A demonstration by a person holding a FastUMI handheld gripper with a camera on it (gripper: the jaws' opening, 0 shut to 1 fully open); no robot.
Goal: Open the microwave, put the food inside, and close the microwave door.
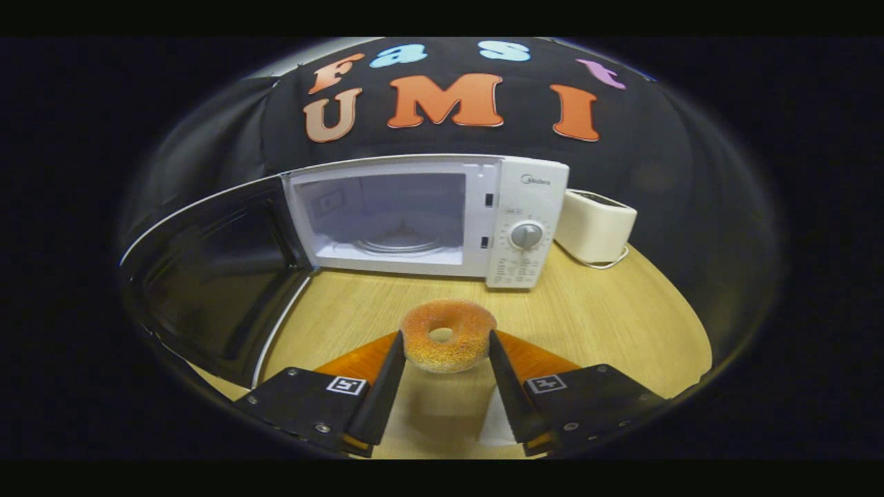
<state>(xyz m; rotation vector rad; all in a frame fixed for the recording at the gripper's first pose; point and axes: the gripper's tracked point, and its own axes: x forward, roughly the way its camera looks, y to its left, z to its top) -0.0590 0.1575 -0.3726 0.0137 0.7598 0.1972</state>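
Between fingers (407, 345): donut (447, 335), gripped | beyond: microwave (428, 217), door open

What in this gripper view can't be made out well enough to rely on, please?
- Underside of the donut: hidden by its own body, so whether it is lifted off the table is unclear, though the gripper fingers press on both its sides.
- Microwave panel print: too small to read.
- Door outer edge: cut off by the fisheye rim.
- Toaster cord's end: hidden behind the microwave.
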